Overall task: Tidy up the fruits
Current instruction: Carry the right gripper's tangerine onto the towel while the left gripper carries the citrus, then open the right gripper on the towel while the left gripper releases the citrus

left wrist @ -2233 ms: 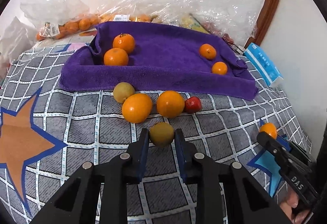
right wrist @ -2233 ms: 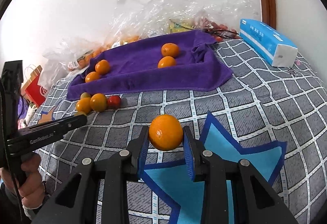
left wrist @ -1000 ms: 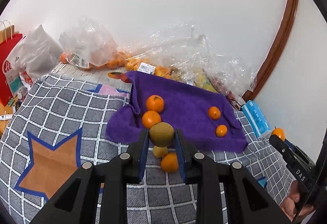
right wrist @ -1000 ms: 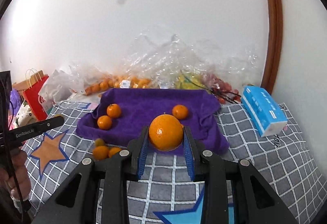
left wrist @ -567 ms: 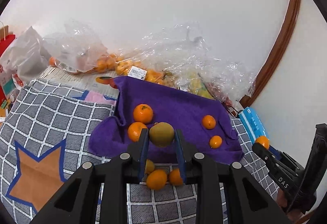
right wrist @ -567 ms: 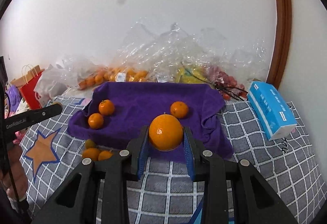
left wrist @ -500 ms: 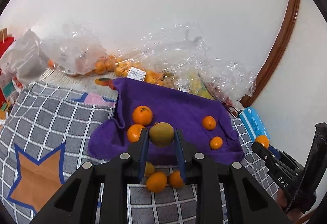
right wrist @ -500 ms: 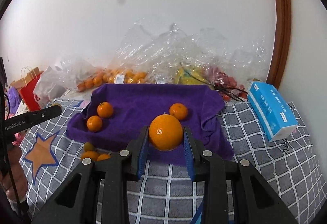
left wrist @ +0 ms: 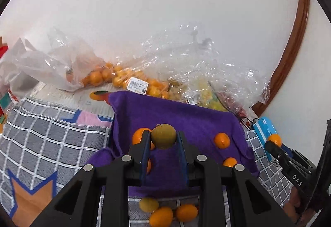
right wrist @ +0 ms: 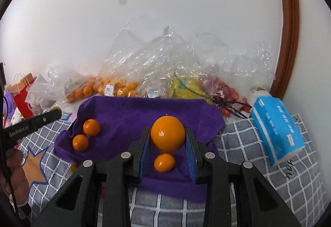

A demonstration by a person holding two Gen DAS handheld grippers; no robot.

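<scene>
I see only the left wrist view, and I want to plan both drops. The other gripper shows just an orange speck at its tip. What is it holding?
Observer: The right gripper is shut on a large orange, with both blue pads against its sides.
Operator: What lies under it?
Observer: In the right wrist view, a small orange sits on the purple towel, just below the held one and between the fingers.
Operator: My own gripper hides the towel's middle. Is it bare?
Observer: Yes. The stretch between the held orange and two small oranges near the towel's left edge shows only cloth.
</scene>
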